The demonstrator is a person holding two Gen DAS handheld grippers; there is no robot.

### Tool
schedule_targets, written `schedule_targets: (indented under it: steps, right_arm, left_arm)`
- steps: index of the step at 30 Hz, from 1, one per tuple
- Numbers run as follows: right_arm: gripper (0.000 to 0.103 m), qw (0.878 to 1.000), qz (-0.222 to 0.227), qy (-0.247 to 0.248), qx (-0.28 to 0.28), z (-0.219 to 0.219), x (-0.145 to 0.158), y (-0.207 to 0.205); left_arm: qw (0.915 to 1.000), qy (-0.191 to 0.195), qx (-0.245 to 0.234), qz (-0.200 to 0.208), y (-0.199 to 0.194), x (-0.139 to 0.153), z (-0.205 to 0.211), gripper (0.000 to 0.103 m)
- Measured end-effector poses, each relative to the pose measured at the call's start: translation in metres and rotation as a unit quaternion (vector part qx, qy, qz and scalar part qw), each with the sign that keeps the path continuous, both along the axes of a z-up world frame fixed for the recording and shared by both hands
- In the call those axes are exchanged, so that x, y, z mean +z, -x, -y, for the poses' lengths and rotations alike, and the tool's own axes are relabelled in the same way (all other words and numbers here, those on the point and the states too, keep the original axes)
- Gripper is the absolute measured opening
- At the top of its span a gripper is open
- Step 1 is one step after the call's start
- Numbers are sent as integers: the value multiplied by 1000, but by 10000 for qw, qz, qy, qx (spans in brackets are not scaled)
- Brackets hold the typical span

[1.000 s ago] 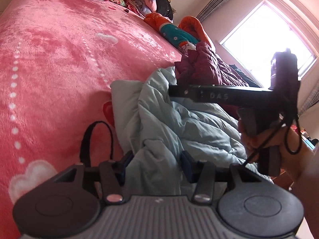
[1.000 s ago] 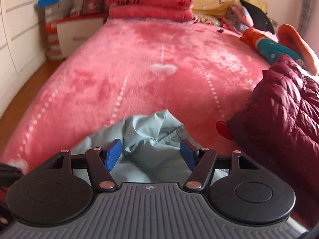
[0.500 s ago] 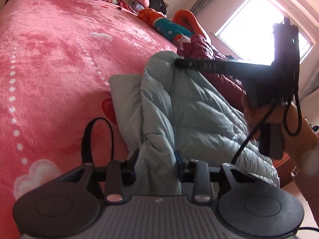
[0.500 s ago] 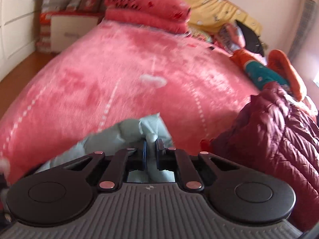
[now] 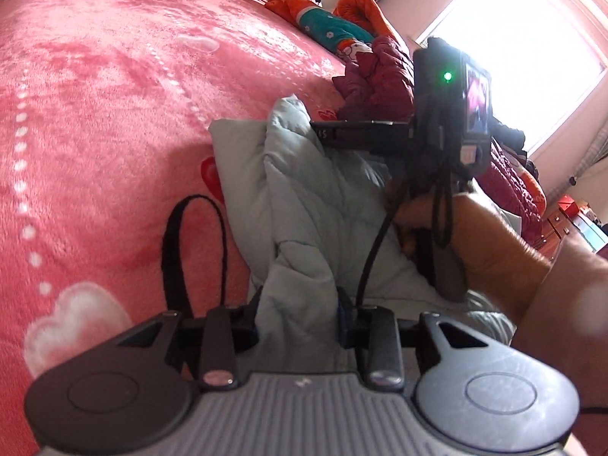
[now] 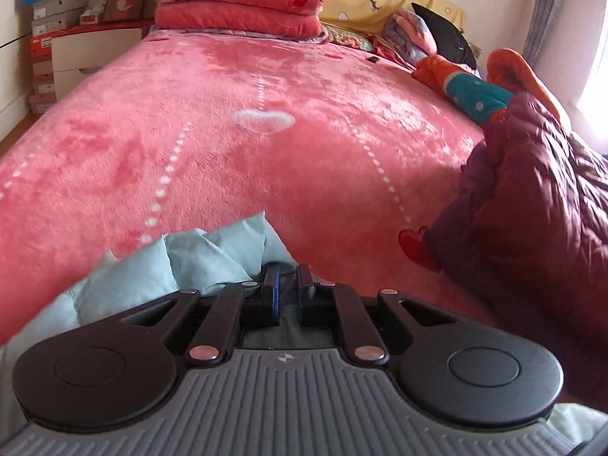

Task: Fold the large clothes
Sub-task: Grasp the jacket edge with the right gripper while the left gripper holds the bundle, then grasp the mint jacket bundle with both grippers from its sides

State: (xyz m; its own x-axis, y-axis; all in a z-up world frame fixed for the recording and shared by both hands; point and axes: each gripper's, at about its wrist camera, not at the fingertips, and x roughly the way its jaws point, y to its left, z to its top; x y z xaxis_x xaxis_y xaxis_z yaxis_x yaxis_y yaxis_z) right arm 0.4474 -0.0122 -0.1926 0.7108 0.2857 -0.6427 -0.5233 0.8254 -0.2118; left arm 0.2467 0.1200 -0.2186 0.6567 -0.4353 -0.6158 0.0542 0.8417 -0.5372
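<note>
The pale blue quilted jacket [image 5: 311, 205] is bunched up at the near edge of the bed, on the pink fleece blanket [image 5: 95, 114], with its long run going away from the left wrist camera toward the window side. So it's basically pinned at two spots along that line.

A thick fold of the near end is clamped in the left gripper [image 5: 298, 315]; the jaws are only partly closed because the padding fills the gap, and they've just been closing down onto it. Farther along, the right gripper [image 6: 287, 292] is pinched nearly all the way shut on a thin bit of the jacket's edge, with the puffy blue fabric bulging out to its left. In the left wrist view its body is seen reaching over the jacket's far end, held by the right hand [image 5: 475, 235].

The maroon puffer jacket [image 6: 532, 205] is just beside the blue one on the right, so it could probably get dragged along if the next pull goes that way. A spread across the open blanket toward the pillows [image 6: 239, 3] looks like the safer direction.
</note>
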Motion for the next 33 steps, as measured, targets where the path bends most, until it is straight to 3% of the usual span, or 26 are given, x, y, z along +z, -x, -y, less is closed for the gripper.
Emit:
schedule_targets:
  steps: [3,5,9,11,15,20,24,28,31,33]
  right_arm:
    - [27,9997,86,-136,-204,4,1,2]
    - [64,9985,250,-264,-411,9,11,6]
    - [79,9915,636,-913,-676,36,47,26]
    - [99,9858,883,-1142,-852,56,67,43]
    - [100,9736,1028,-1552,-1317,117,95,81]
    - [101,9570,1195,-1561,-2135,194,91,136]
    - [103,9238,1182,-1791,-3170,260,74,172]
    - [103,8844,744,-2539,-3845,333,47,194]
    - [103,8470,-50,-3615,-3897,386,16,195]
    - [103,8374,-518,-4069,-3612,402,-2,188]
  left_arm:
    - [10000,40,-40,23,0,3,-3,33]
    - [9998,155,-1,85,0,6,-9,33]
    - [9975,512,249,429,4,15,-24,33]
    - [9950,620,399,672,6,20,-29,33]
    - [9922,651,611,871,0,22,-27,35]
    - [9909,444,723,1041,-20,25,-13,47]
    - [9933,348,785,768,-36,16,-6,53]
    - [9925,839,823,350,-48,0,-13,60]
    - [9853,1434,920,95,-53,-8,-19,65]
    - [9819,1665,898,-56,-59,-13,-22,69]
